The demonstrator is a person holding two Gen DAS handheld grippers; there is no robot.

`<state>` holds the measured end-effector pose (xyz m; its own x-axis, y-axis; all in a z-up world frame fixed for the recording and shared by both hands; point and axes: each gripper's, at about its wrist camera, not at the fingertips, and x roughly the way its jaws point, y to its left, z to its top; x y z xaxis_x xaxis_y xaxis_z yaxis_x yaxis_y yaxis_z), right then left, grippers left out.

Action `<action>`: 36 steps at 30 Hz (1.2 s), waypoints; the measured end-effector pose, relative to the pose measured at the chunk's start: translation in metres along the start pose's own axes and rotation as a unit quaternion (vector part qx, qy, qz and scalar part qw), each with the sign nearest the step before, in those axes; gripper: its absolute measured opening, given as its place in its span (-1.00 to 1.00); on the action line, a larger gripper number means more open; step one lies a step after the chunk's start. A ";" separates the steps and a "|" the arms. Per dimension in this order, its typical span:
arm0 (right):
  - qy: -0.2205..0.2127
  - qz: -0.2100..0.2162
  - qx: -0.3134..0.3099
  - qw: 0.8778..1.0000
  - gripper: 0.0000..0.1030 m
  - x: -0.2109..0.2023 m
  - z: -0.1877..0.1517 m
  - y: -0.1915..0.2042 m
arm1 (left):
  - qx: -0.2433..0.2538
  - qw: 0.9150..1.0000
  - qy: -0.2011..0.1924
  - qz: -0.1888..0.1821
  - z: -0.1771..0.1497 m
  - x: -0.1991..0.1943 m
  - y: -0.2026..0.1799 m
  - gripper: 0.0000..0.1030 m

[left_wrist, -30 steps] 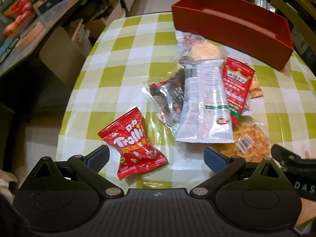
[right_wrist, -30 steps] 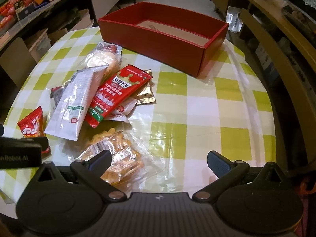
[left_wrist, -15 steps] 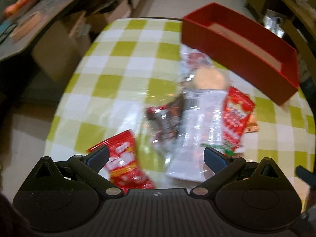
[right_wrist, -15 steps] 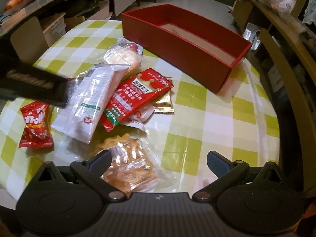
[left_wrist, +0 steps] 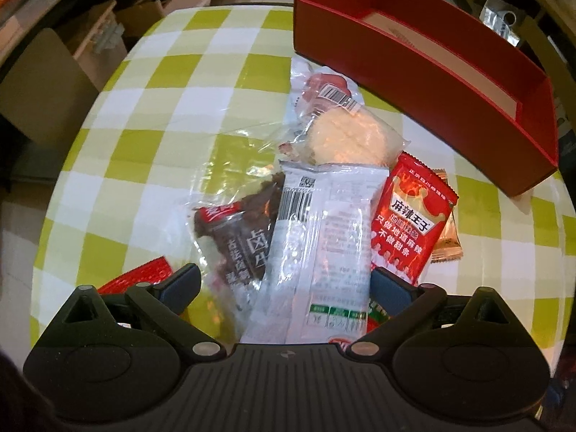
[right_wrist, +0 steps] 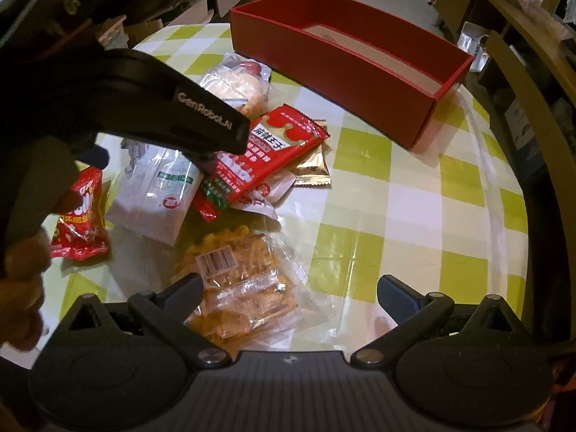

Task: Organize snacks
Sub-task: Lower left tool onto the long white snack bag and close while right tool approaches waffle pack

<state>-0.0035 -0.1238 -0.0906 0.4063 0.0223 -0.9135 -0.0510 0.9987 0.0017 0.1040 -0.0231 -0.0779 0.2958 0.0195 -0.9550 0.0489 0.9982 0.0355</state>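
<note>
**Left gripper over the snack pile, fingers apart**

The left gripper (left_wrist: pixel 284 284) hangs above the long white packet (left_wrist: pixel 320 248), its fingers (left_wrist: pixel 180 282) spread wide but just now narrowing; the packet lies between them, untouched. The right gripper (right_wrist: pixel 288 295) has its fingers apart over the clear bag of yellow crackers (right_wrist: pixel 237 288). The red box (right_wrist: pixel 345 68) stands near the worktop's (right_wrist: pixel 414 201) far edge, with the pile toward the middle.

Both wrist cams steep-down, close over snack pile (left_wrist: pixel 324 216), red box (right_wrist: pixel 345 72) beyond, shared
</note>
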 end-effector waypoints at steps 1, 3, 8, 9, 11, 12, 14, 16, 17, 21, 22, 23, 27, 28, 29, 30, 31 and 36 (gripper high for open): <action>0.004 0.001 -0.001 1.000 1.00 0.002 0.000 0.000 | 0.002 1.000 0.006 0.000 0.000 0.002 0.000 0.81; 0.013 0.008 0.004 1.000 1.00 0.005 0.000 -0.002 | -0.002 1.000 0.017 -0.009 -0.001 0.005 0.001 0.71; 0.027 0.023 0.009 0.999 1.00 0.008 0.000 0.001 | 0.005 1.000 0.022 -0.015 -0.003 0.005 0.001 0.67; 0.028 0.021 0.004 0.999 1.00 0.009 -0.001 0.004 | 0.008 1.000 0.025 -0.014 -0.004 0.006 0.000 0.69; 0.029 0.019 -0.002 0.999 1.00 0.010 -0.001 0.008 | 0.017 1.000 0.022 -0.009 -0.005 0.006 -0.003 0.74; 0.031 0.019 -0.003 0.999 1.00 0.011 0.000 0.009 | 0.020 1.000 0.022 -0.008 -0.005 0.006 -0.003 0.75; 0.034 0.020 0.001 0.999 1.00 0.012 0.000 0.009 | 0.023 0.999 0.021 -0.011 -0.005 0.006 -0.003 0.75; 0.034 0.026 0.008 0.999 1.00 0.014 0.000 0.009 | 0.031 0.999 0.020 -0.014 -0.005 0.006 -0.003 0.75; 0.033 0.029 0.010 0.999 1.00 0.015 0.001 0.009 | 0.033 0.999 0.020 -0.015 -0.005 0.006 -0.002 0.75; 0.028 0.030 0.018 0.999 1.00 0.017 0.002 0.006 | 0.043 0.999 0.017 -0.021 -0.006 0.006 -0.001 0.71; 0.030 0.034 0.022 0.999 1.00 0.019 0.002 0.005 | 0.050 0.998 0.016 -0.019 -0.007 0.005 -0.001 0.66; 0.032 0.042 0.031 0.998 1.00 0.021 0.003 0.003 | 0.057 0.998 0.016 -0.017 -0.009 0.004 -0.001 0.62; 0.037 0.037 0.037 0.998 1.00 0.026 0.004 -0.001 | 0.082 0.996 0.020 -0.003 -0.014 0.003 0.000 0.39; 0.037 0.030 0.032 0.998 1.00 0.025 0.005 0.000 | 0.085 0.996 0.023 -0.001 -0.016 0.004 0.001 0.38; 0.036 0.024 0.028 0.999 1.00 0.025 0.005 0.000 | 0.086 0.996 0.025 0.000 -0.018 0.004 0.002 0.38; 0.036 0.018 0.026 0.999 1.00 0.023 0.006 0.001 | 0.086 0.996 0.025 -0.001 -0.020 0.004 0.004 0.38; 0.036 0.012 0.022 0.999 1.00 0.023 0.005 0.000 | 0.086 0.996 0.026 -0.003 -0.021 0.002 0.006 0.37; 0.047 0.017 0.043 0.998 1.00 0.024 0.007 -0.006 | 0.091 0.995 0.035 -0.002 -0.029 0.000 0.011 0.36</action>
<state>0.0129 -0.1287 -0.1100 0.3181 0.0559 -0.9464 0.0168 0.9978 0.0646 0.0766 -0.0108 -0.0857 0.2289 0.0252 -0.9731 0.2239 0.9715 0.0778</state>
